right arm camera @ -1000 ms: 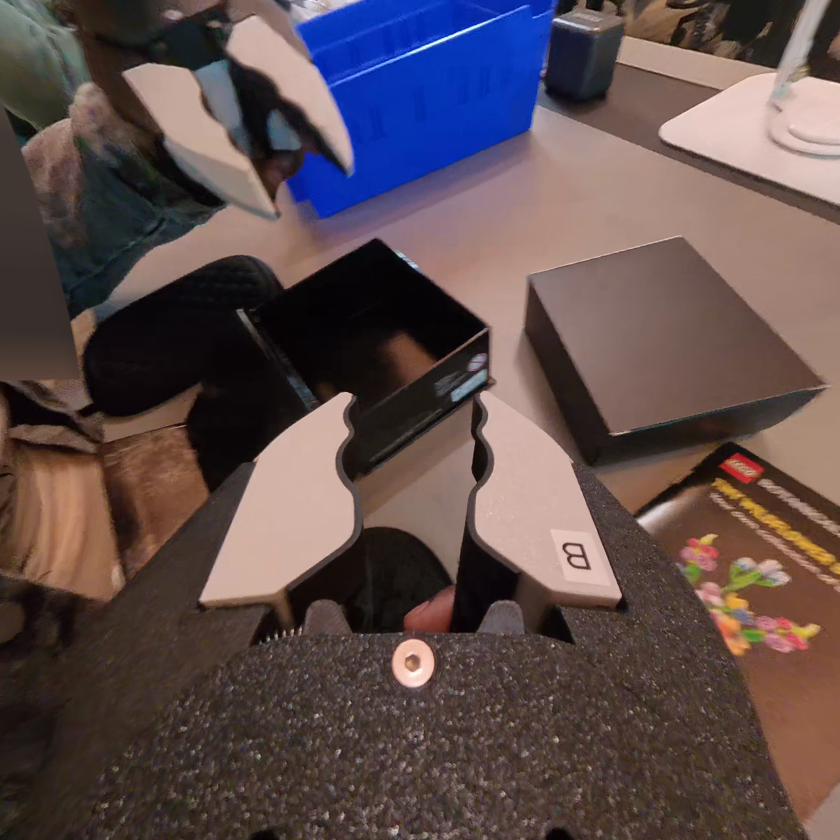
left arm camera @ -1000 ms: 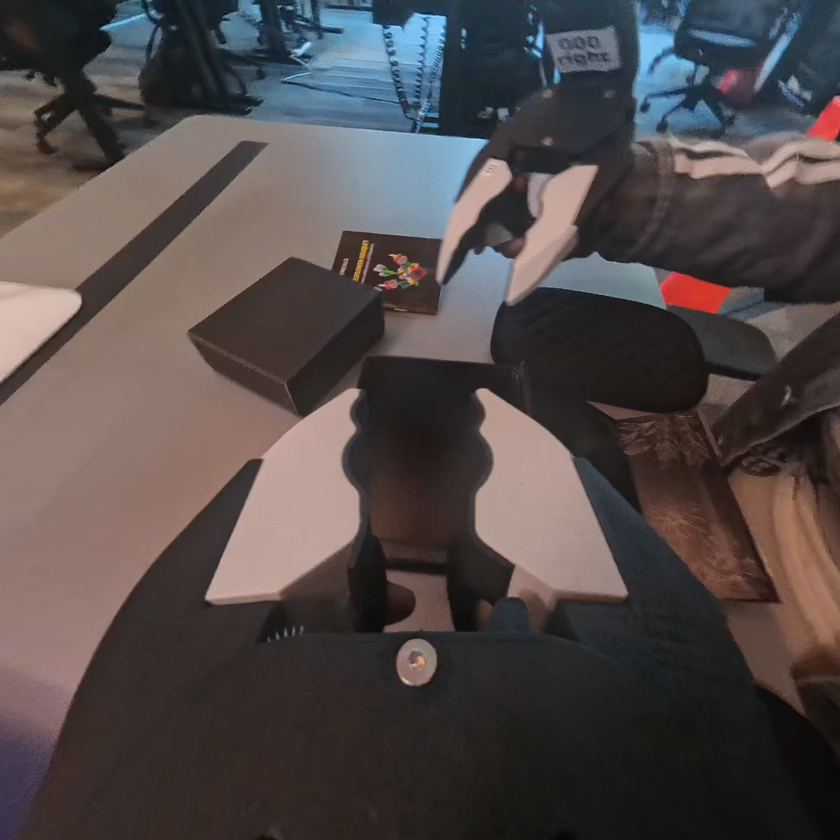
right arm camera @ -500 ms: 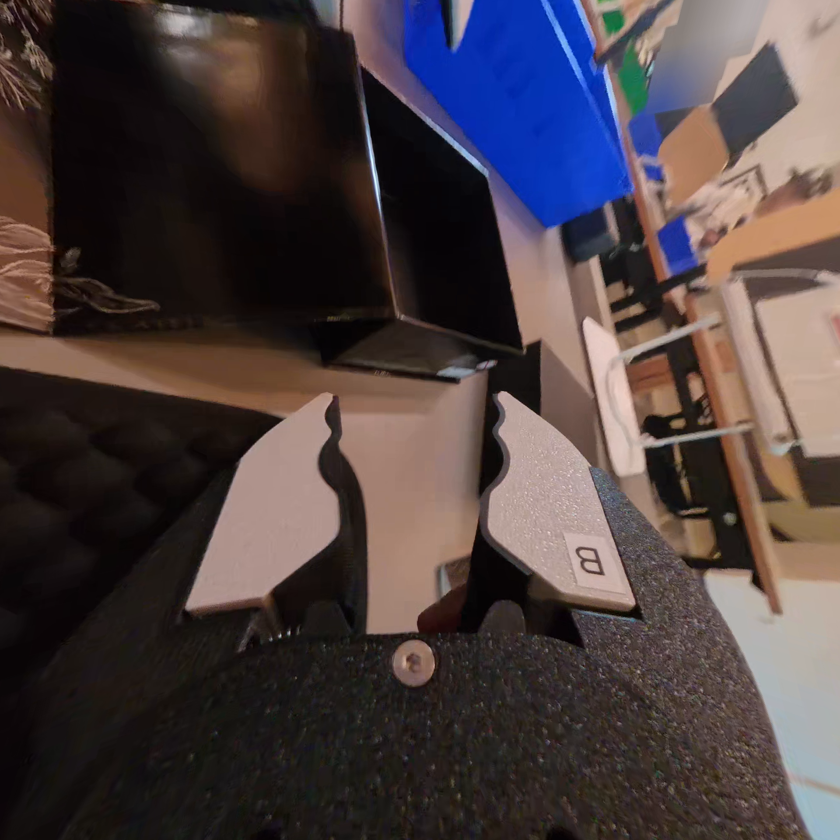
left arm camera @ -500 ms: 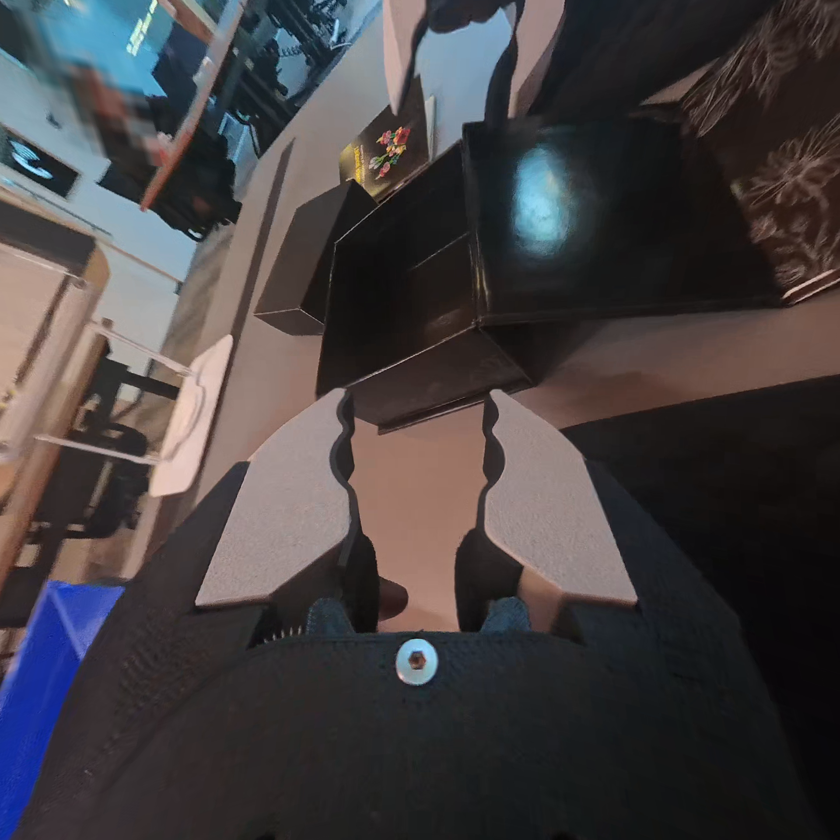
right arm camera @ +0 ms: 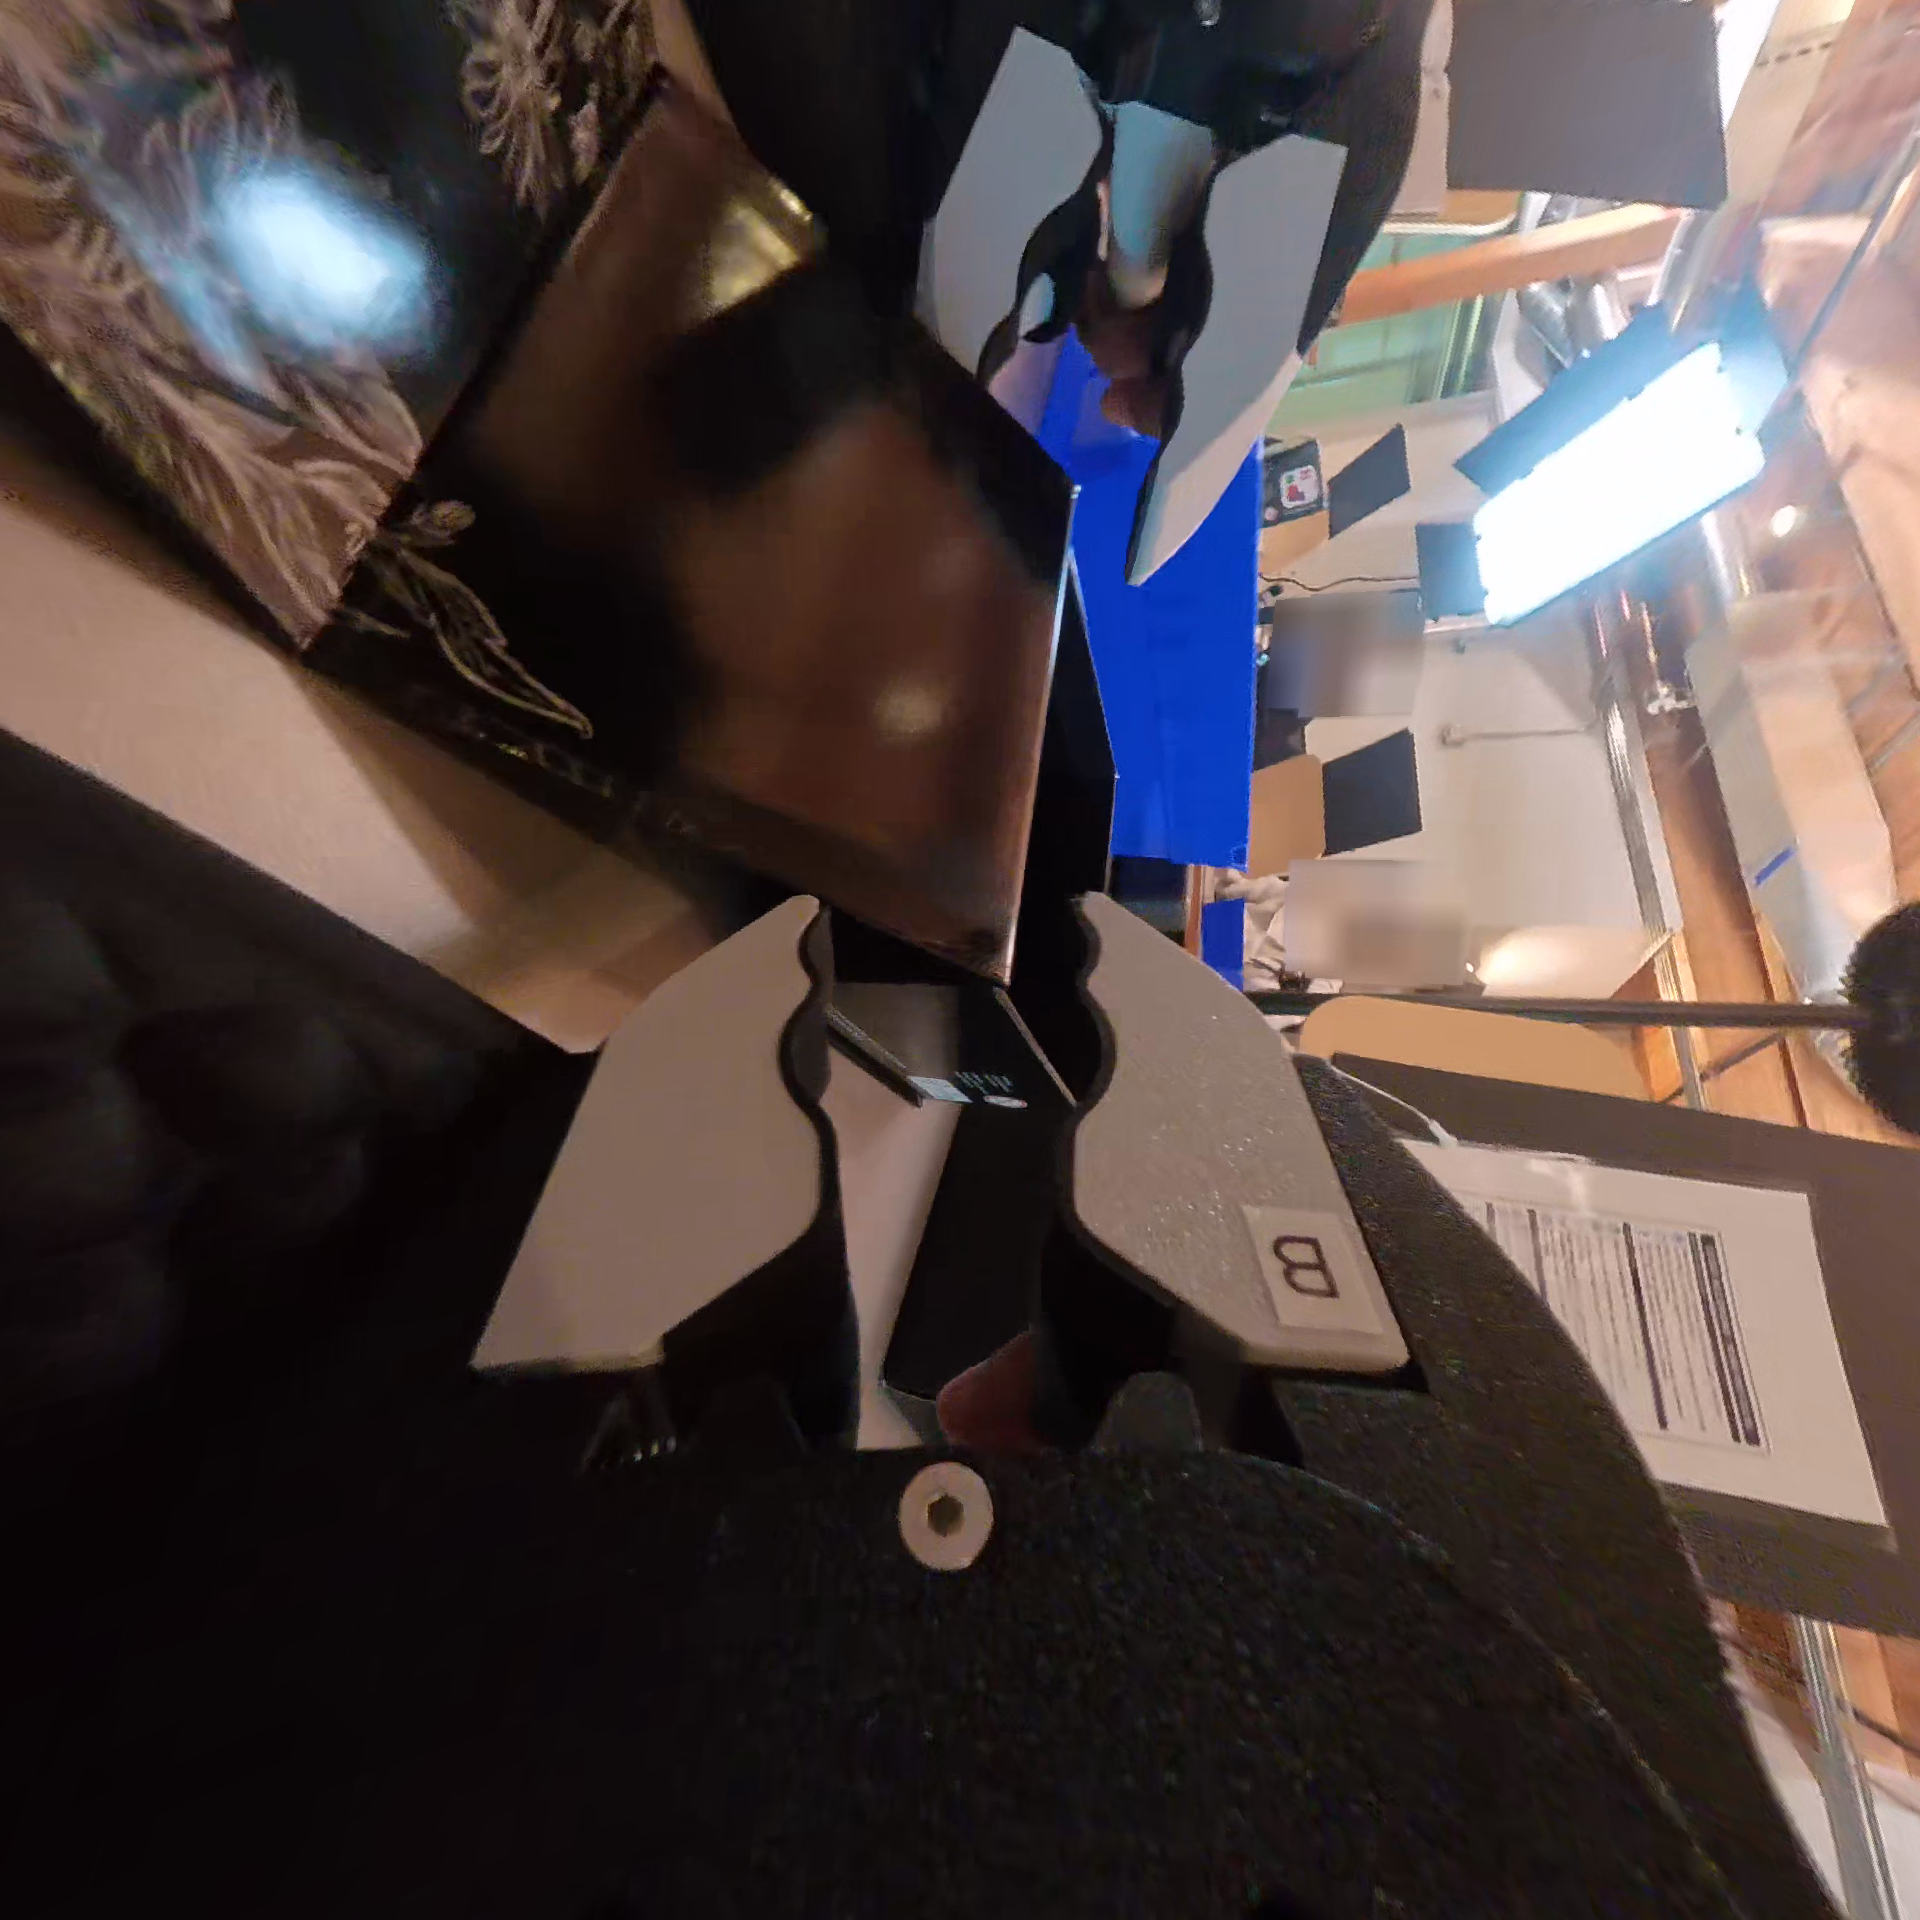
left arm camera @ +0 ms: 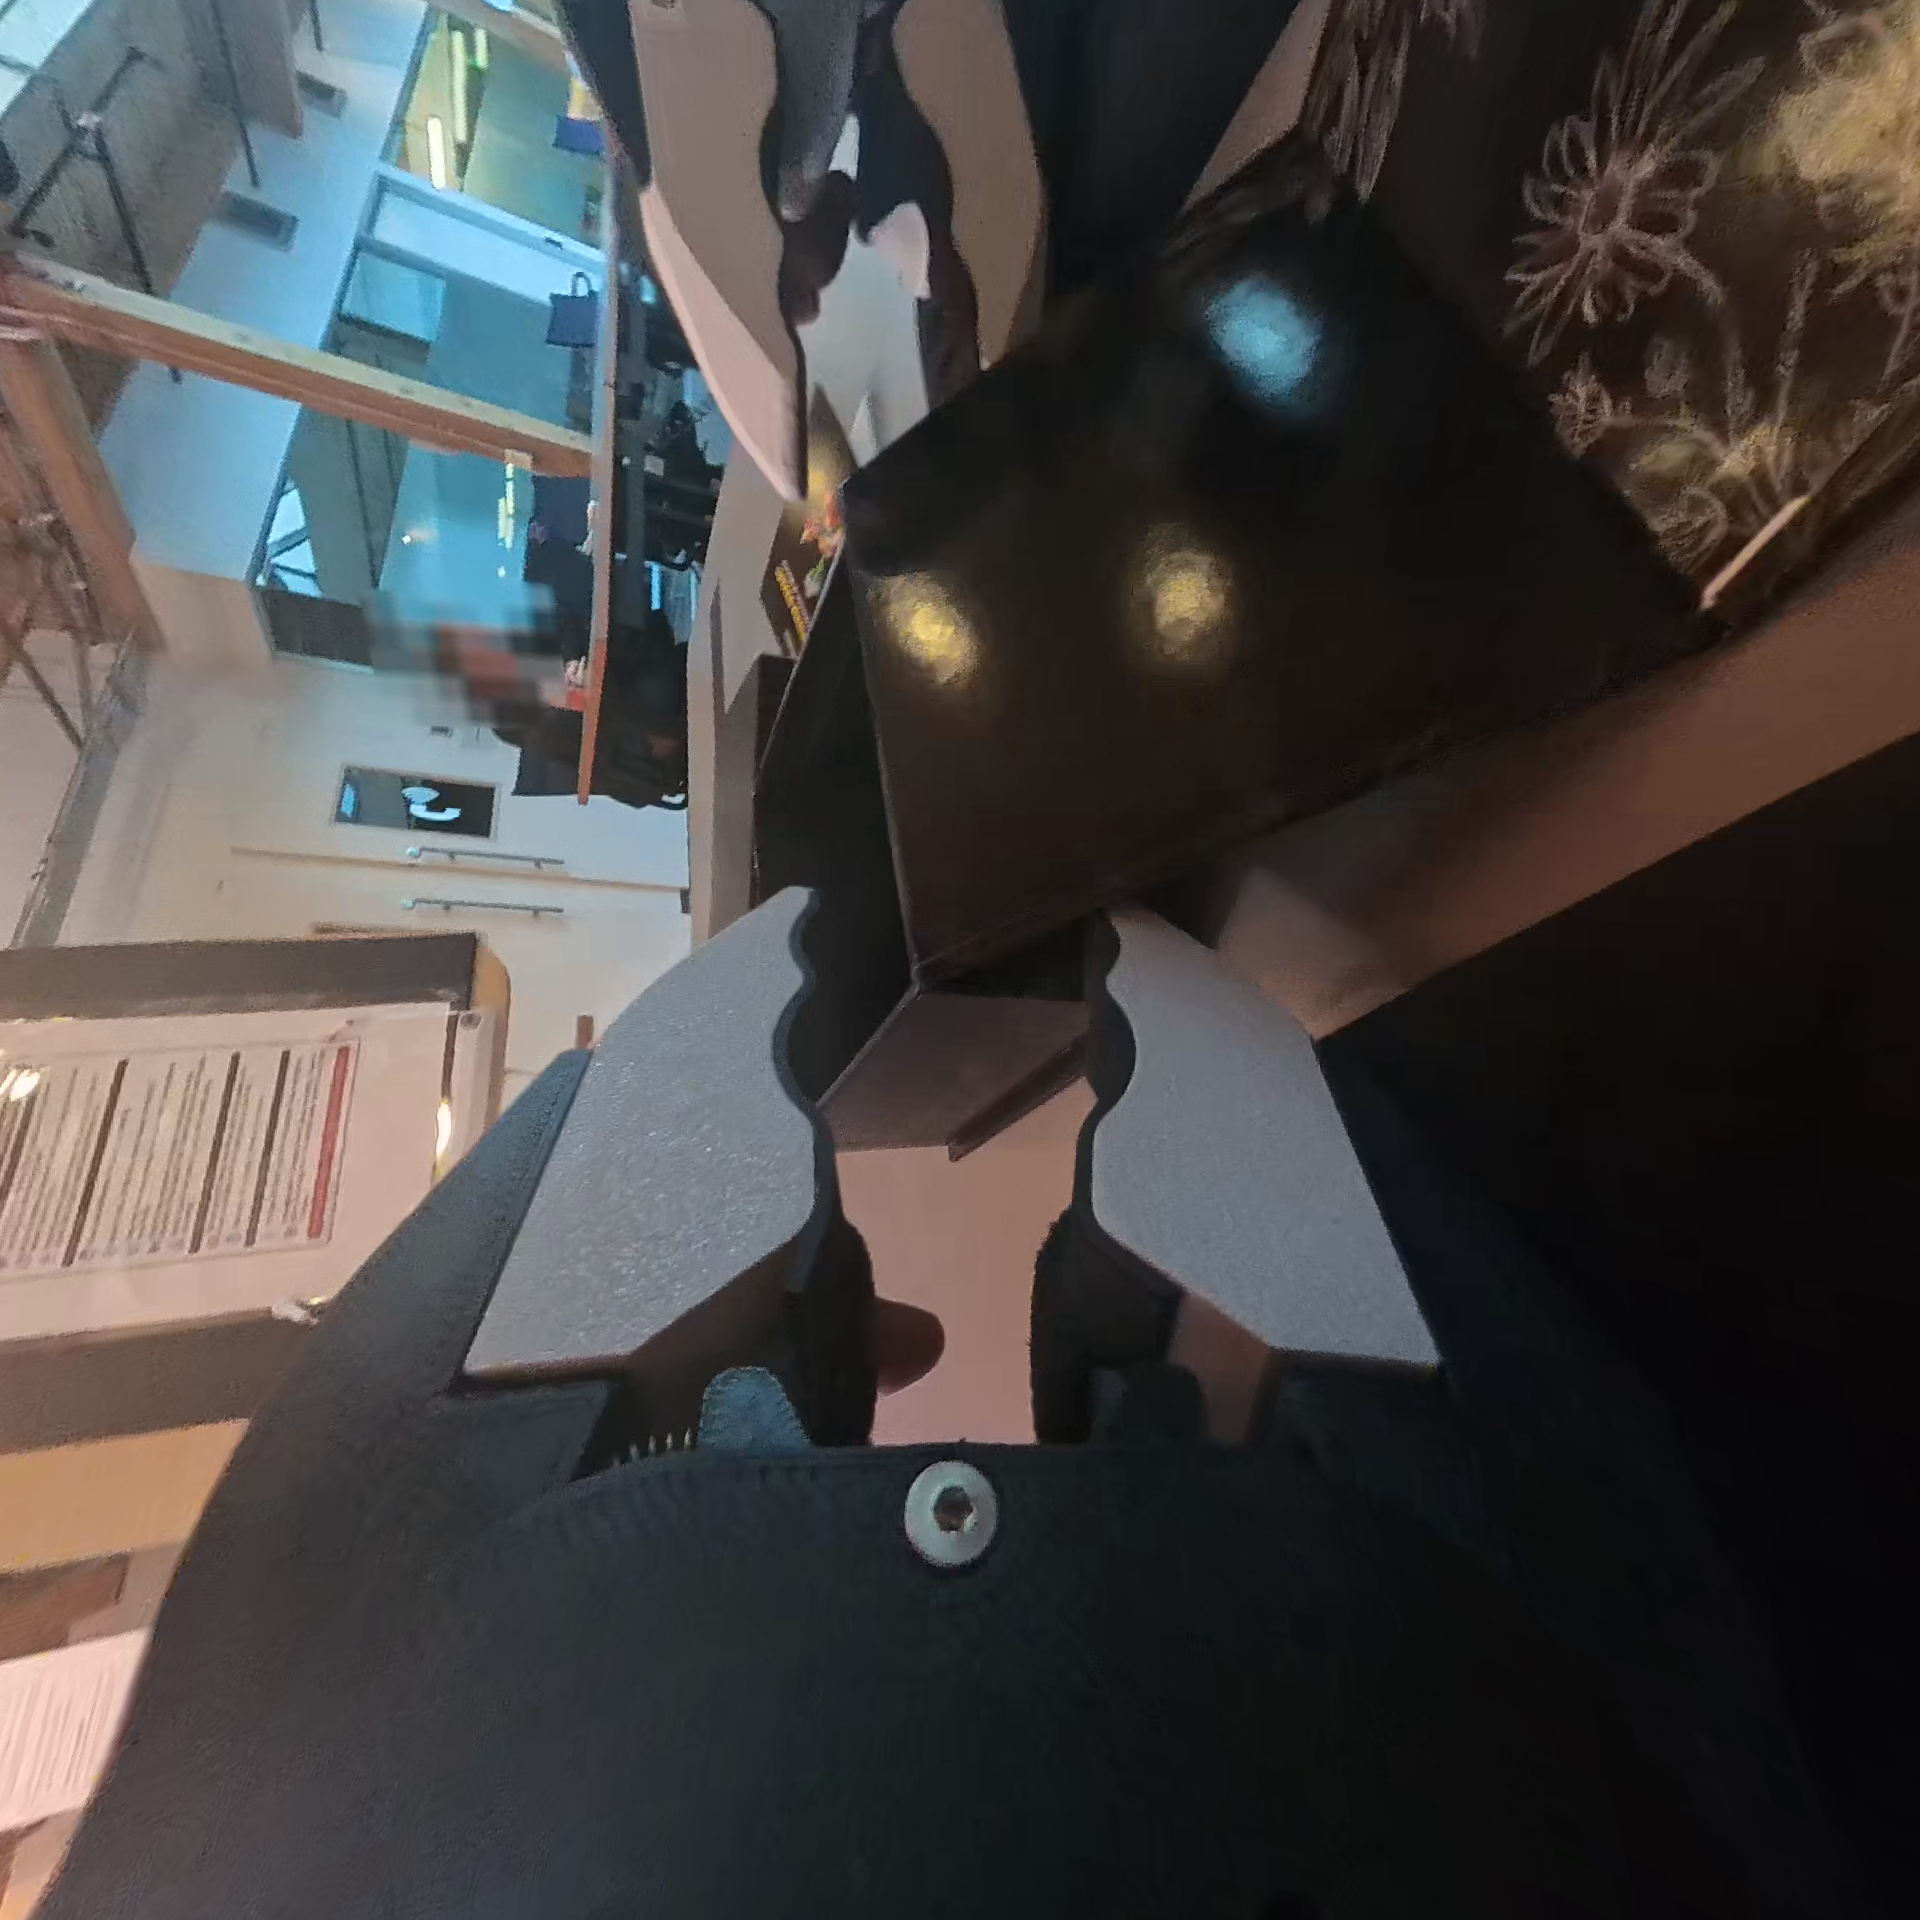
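An open black box lies at the edge of the grey table. Both views are rolled on their side. My left gripper is shut on one corner of the box, with a pad on each side of the corner. My right gripper is shut on the opposite corner of the same box, one pad under the bottom and one at the rim. Each gripper's fingers also show at the box's far corner in the other wrist view: the right one's and the left one's.
A dark sheet with pale flower drawings lies beside the box and also shows in the right wrist view. A blue bin stands behind the box. A booklet lies farther along the table. A black chair back is close below.
Both grippers rolled onto their sides and moved in on the box's corners. Half a second ago the corners lay ahead of wider jaws; now both jaws have narrowed onto them.
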